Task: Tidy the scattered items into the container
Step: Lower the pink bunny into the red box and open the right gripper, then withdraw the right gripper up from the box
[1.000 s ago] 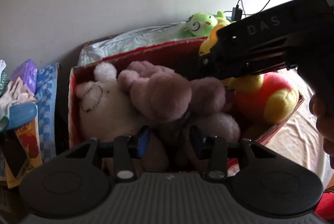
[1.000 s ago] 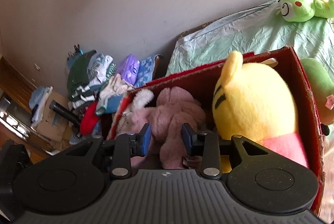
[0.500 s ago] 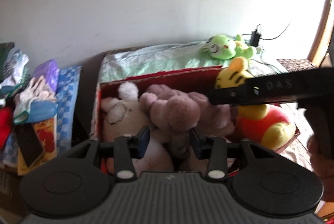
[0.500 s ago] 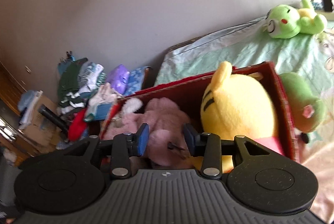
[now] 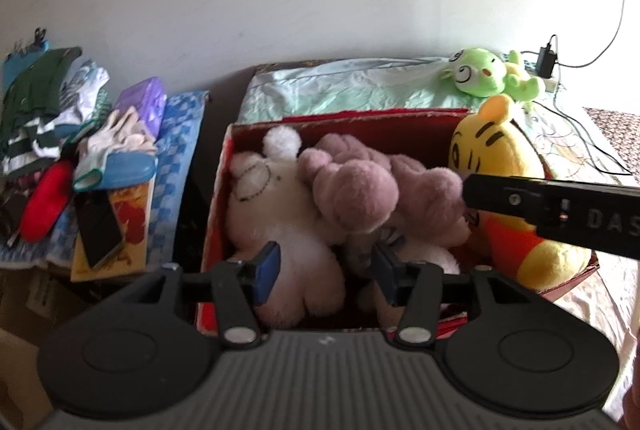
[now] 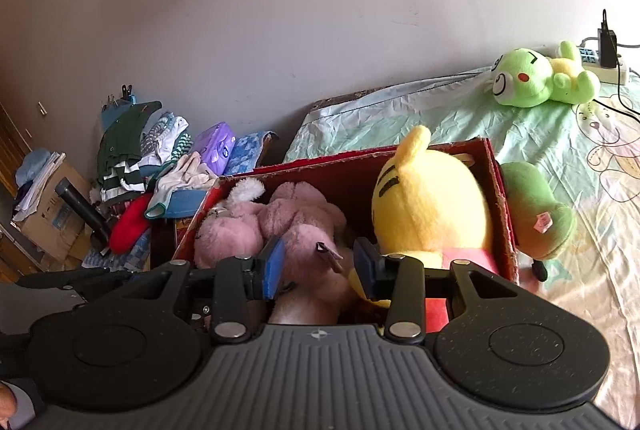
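A red cardboard box (image 5: 216,197) (image 6: 502,197) on the bed holds a white bear (image 5: 276,205), a mauve plush (image 5: 360,189) (image 6: 304,226) and a yellow tiger plush (image 5: 504,165) (image 6: 428,205). My left gripper (image 5: 326,268) is open and empty above the box's near edge. My right gripper (image 6: 318,266) is open and empty over the box; its body crosses the left wrist view (image 5: 560,209). A green frog plush (image 5: 480,77) (image 6: 532,77) lies on the bed behind the box. A darker green plush (image 6: 536,213) lies right of the box.
A pile of clothes and packets (image 5: 80,133) (image 6: 160,165) lies left of the box. A charger and cable (image 5: 546,57) and a power strip (image 6: 604,61) sit by the wall. The bed sheet (image 6: 580,157) stretches to the right.
Both grippers have pulled back and up from the box. The jaws of both have opened wider. The toys in the box have not moved.
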`<state>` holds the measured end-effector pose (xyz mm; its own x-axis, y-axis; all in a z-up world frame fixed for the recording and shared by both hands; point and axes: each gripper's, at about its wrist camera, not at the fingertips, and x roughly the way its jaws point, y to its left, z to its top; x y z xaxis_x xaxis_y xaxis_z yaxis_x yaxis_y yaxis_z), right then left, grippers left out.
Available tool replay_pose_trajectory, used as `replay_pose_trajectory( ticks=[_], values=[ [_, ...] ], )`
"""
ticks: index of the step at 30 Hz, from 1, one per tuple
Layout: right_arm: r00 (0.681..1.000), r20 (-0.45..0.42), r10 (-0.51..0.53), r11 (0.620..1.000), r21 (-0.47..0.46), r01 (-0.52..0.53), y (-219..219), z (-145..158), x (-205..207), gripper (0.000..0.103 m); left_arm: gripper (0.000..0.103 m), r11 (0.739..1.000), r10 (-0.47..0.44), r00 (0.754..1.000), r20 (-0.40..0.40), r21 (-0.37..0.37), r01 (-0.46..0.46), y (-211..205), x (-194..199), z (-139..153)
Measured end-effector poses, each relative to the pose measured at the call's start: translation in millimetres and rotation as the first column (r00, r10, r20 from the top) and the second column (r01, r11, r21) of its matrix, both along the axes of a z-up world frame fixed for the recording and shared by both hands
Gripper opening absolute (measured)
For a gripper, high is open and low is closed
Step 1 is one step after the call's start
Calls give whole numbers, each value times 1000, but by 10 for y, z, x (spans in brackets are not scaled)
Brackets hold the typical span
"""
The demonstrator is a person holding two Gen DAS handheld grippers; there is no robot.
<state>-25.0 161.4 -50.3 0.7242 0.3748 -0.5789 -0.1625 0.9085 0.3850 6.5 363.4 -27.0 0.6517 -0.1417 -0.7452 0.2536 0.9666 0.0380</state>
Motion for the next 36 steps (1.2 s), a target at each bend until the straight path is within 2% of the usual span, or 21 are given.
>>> replay_pose_trajectory(
  ticks=[4,6,9,15,18,36],
  values=[
    [1000,0,-5,1000,-4,5,-1,-7,-63,42,56,999,25,1000,-4,22,-24,-18,-25,-10],
    [1000,-1,-7,1000,-9,7,0,-5,-84,42,63,999,36,999,-5,32,-36,-32,-27,-18],
    [1000,2,-12,1000,-19,12,2,0,-116,42,64,998,52,999,-11,44,-51,-42,-17,-35],
    [999,-29,-34,999,-36,33,-2,-55,-123,44,66,995,84,996,-36,64,-81,-48,24,-104],
    [998,-50,-44,999,-12,44,-48,-112,-106,44,66,993,93,994,-52,78,-89,-53,52,-148],
    [998,-10,-64,998,5,64,-95,-218,-199,43,67,992,101,992,-82,81,-94,-98,105,-368]
  ],
)
